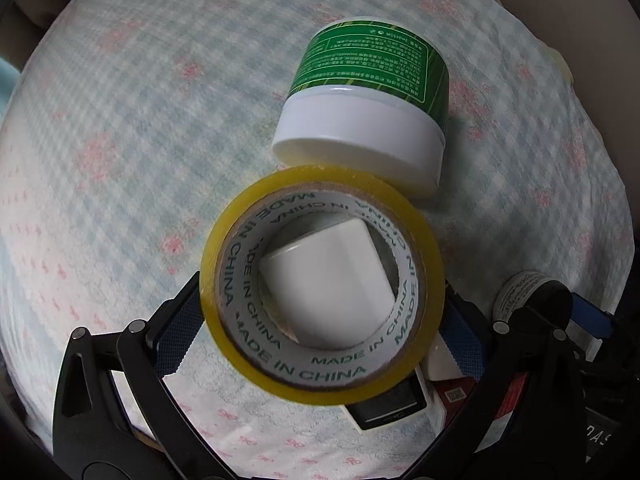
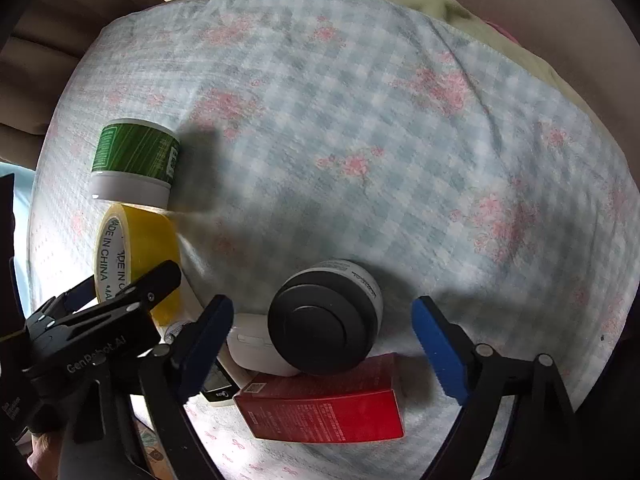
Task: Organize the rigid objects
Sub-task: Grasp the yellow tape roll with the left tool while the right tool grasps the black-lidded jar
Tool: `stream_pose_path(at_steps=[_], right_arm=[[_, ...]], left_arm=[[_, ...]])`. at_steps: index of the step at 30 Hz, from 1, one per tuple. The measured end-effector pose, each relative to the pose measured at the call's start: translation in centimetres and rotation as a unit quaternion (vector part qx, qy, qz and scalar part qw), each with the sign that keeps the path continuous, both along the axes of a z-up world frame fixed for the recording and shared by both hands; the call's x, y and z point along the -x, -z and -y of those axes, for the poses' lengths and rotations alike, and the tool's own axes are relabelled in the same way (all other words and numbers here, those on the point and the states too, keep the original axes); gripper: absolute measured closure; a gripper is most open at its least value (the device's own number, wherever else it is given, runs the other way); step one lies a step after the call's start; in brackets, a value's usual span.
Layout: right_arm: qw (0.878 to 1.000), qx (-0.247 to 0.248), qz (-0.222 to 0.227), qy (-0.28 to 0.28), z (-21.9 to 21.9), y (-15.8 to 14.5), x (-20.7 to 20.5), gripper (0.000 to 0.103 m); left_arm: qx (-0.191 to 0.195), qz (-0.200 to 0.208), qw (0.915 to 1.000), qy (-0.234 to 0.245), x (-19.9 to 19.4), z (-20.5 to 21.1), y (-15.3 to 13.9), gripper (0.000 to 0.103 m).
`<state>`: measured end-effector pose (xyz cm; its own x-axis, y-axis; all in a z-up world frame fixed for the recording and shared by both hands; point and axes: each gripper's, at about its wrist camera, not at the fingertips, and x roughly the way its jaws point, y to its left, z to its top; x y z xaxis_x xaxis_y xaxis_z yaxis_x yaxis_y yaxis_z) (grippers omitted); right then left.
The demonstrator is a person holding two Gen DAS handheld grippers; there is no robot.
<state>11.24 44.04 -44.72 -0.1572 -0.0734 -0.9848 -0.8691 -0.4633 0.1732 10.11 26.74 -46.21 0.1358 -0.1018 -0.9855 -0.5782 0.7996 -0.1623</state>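
A yellow tape roll (image 1: 320, 384) with "MADE IN CHINA" printed on its core is gripped on both sides by the blue pads of my left gripper (image 1: 320, 296), which is shut on it. Through its hole shows a white block (image 1: 328, 280). Just beyond the roll, a green jar (image 1: 372, 68) with a white lid lies on its side. In the right wrist view my right gripper (image 2: 326, 344) stands open around a dark-lidded jar (image 2: 324, 320), pads apart from it. The tape roll (image 2: 136, 256) and green jar (image 2: 136, 152) lie to its left.
A red box (image 2: 320, 404), a white case (image 2: 252, 348) and a small black-and-white device (image 2: 218, 390) crowd beside the dark-lidded jar. All rest on a blue checked cloth (image 2: 360, 140) with pink flowers. A green towel (image 2: 480, 4) lies past its far edge.
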Motion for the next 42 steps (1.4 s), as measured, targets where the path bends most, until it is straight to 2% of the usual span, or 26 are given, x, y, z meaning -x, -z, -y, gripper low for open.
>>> stream_pose_path(at_steps=[4, 6, 8, 21, 34, 42], right_arm=[[1.000, 0.012, 0.013, 0.014, -0.4, 0.9, 0.0, 0.030], [0.999, 0.018, 0.019, 0.018, -0.5, 1.3, -0.2, 0.041], [0.999, 0.023, 0.024, 0.023, -0.7, 1.5, -0.5, 0.045], [0.999, 0.031, 0.006, 0.021, -1.6, 0.7, -2.3, 0.046], [0.999, 0.031, -0.021, 0.024, -2.6, -1.9, -4.4, 0.046], [0.999, 0.024, -0.040, 0.017, -2.9, -4.1, -6.0, 0.046]], left_arm=[[0.002, 0.001, 0.9998, 0.018, -1.0, -0.5, 0.5, 0.001], [0.007, 0.006, 0.9998, 0.019, -1.1, -0.8, 0.5, 0.001], [0.006, 0.005, 0.9997, 0.023, -1.3, -1.0, 0.5, 0.003], [0.009, 0.009, 0.9997, 0.022, -1.0, -1.9, -0.2, 0.004], [-0.009, 0.016, 0.9998, -0.006, 0.7, -3.5, -3.2, 0.005], [-0.021, 0.027, 0.9985, -0.042, 2.6, -4.7, -6.0, 0.005]])
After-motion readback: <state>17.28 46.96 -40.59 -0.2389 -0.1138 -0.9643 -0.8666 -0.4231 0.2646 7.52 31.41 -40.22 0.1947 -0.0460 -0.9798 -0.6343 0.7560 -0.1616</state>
